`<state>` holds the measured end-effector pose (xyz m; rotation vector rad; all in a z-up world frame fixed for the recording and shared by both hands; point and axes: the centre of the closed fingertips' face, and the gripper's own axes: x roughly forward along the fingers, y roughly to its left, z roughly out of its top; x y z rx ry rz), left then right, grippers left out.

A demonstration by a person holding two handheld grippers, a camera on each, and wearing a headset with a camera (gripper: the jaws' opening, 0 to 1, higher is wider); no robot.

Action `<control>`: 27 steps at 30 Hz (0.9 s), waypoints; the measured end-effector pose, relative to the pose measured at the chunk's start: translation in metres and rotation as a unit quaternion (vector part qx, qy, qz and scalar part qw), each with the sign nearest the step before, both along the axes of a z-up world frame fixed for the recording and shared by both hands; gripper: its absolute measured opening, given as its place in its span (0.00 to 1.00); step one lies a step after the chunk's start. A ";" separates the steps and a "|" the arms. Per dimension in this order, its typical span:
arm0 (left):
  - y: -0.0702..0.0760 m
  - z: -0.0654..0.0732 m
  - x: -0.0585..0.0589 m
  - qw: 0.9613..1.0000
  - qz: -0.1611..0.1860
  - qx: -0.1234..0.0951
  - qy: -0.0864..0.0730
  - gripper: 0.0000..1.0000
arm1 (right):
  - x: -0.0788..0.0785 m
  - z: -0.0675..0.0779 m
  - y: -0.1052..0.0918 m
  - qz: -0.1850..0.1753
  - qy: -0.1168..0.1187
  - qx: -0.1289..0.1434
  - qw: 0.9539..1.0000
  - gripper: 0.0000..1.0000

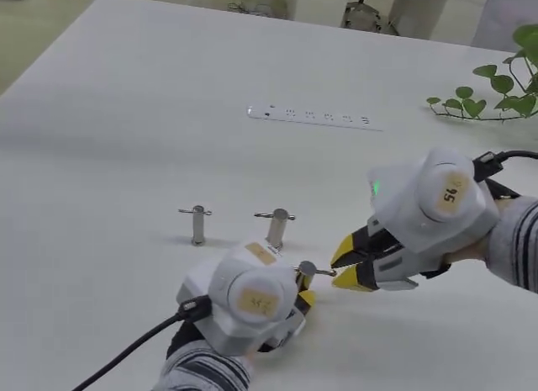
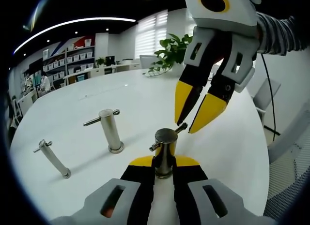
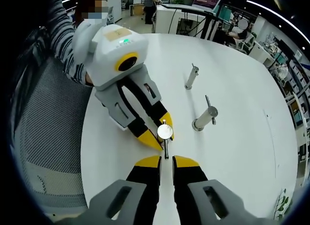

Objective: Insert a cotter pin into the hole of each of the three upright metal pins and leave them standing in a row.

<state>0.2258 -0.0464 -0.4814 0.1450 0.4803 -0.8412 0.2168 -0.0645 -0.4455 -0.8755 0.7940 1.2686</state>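
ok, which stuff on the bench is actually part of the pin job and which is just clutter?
Job: far pin and middle pin, cotter pins already through; near pin, clamped in the left gripper; third cotter pin, held at it by the right gripper.
Lying about: power strip; plant.

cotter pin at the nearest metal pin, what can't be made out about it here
- Head view: cotter pin too small to tell how far it is through the near metal pin; left gripper hides that pin's base.
- Right gripper view: seen from above, the pin's hole is hidden.
- Left gripper view: right gripper covers the cotter pin's outer end with its tips.
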 end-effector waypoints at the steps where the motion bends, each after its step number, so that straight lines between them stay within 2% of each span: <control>1: 0.000 0.000 0.000 1.000 0.001 -0.001 0.001 0.10 | -0.001 0.000 0.001 -0.003 0.005 0.003 1.000 0.03; 10: 0.000 -0.001 0.000 1.000 0.003 -0.003 0.004 0.10 | -0.003 -0.001 0.004 0.000 0.006 0.006 1.000 0.00; 22: 0.000 -0.002 0.001 1.000 0.008 -0.003 0.003 0.10 | -0.002 -0.002 0.015 0.020 -0.006 0.005 1.000 0.00; 27: 0.000 -0.002 0.000 1.000 0.010 -0.005 0.004 0.10 | -0.003 -0.001 0.020 0.025 -0.009 0.013 1.000 0.00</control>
